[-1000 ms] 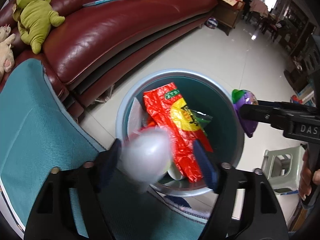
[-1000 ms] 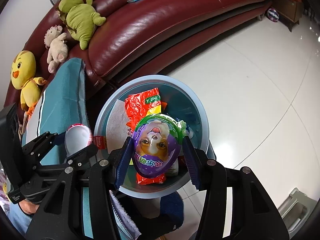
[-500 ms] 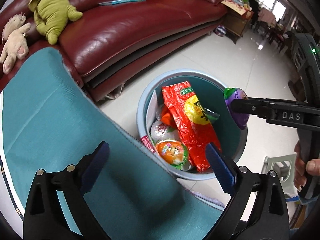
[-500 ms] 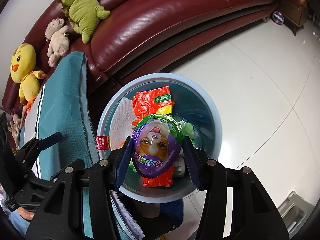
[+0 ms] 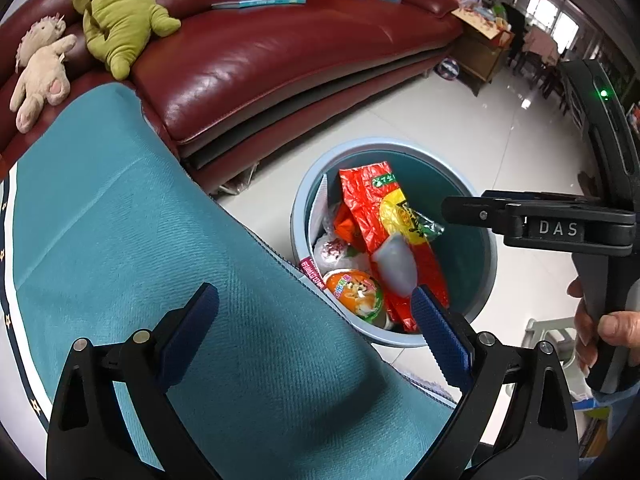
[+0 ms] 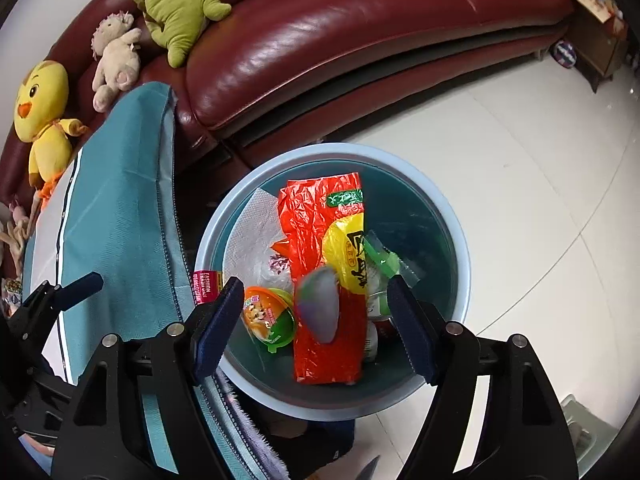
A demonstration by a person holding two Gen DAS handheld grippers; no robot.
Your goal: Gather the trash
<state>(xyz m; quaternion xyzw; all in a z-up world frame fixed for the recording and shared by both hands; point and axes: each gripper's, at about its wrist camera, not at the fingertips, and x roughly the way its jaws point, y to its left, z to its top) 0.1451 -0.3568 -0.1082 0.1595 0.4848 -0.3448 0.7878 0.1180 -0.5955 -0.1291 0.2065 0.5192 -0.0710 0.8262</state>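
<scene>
A round blue trash bin [image 5: 486,256] [image 6: 460,240] stands on the tiled floor beside the teal-covered table. It holds a red and yellow snack bag [image 5: 376,208] [image 6: 320,232], an orange-lidded cup [image 5: 354,290] [image 6: 266,314], a white tissue [image 6: 248,232] and other wrappers. My right gripper [image 6: 316,324] is open right above the bin; a blurred purple cup [image 6: 320,308] [image 5: 396,262] falls between its fingers into the bin. My left gripper [image 5: 316,332] is open and empty over the table edge. The right gripper also shows in the left wrist view [image 5: 472,210].
A teal cloth [image 5: 140,240] covers the table at left. A dark red leather sofa [image 5: 280,52] with a green plush [image 5: 116,16], a beige plush [image 5: 40,64] and a yellow duck [image 6: 40,108] stands behind. A small stool [image 5: 548,328] is at right.
My left gripper let go of a white cup into the bin and drew back over the table. My right gripper has opened and the purple cup is dropping into the bin.
</scene>
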